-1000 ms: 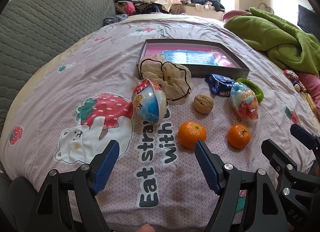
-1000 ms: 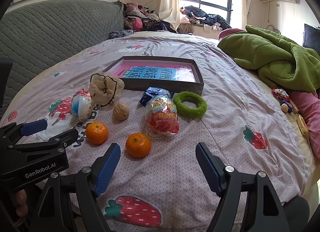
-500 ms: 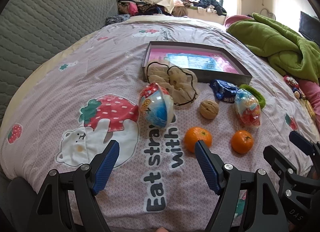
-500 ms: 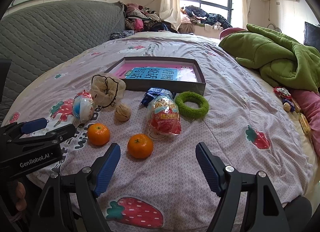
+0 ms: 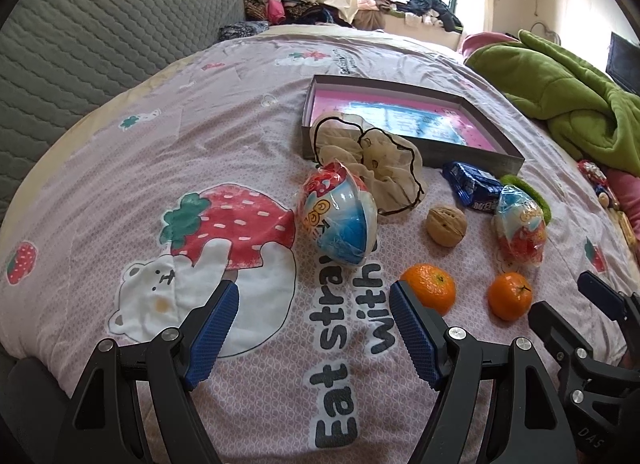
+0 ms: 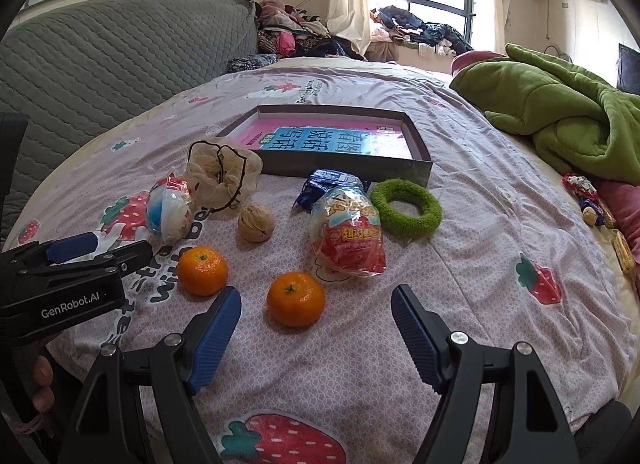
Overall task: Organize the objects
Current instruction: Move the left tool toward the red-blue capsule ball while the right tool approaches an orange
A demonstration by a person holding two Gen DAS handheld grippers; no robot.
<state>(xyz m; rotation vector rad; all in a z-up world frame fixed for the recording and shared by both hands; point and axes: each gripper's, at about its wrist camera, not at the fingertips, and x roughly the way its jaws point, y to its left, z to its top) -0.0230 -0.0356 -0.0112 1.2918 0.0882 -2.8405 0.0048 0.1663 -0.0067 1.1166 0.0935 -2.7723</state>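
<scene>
Two grippers, both with jaws spread wide and nothing between them, held low over the bed (image 6: 500, 224).

Left gripper (image 5: 314, 314): toy egg (image 5: 340, 218) straight ahead of the gap. An orange (image 5: 430, 292) sits just past the right jaw tip, partly hidden by it. Second orange (image 5: 510, 296) further right, apart from the first. Walnut (image 5: 446, 225) ahead-right, beyond the first orange. Beige scrunchie (image 5: 384, 164) beyond the egg, lying against the near wall of the box (image 5: 472, 154). Blue packet (image 5: 472, 186) and snack bag (image 5: 520, 230) far right of the jaws.

Right gripper (image 6: 316, 318): the right-hand orange (image 6: 295, 299) lies just ahead of the gap, nearer the left jaw, not touching it. Snack bag (image 6: 348, 238) ahead, just beyond that orange. Green ring (image 6: 406, 208) ahead-right, beside the bag. Other orange (image 6: 202, 270) ahead-left of the left jaw. Walnut (image 6: 256, 222), egg (image 6: 170, 210) and scrunchie (image 6: 222, 176) further left. Box (image 6: 348, 166) farthest out, open, a printed sheet on its floor, none of the loose items in it.
</scene>
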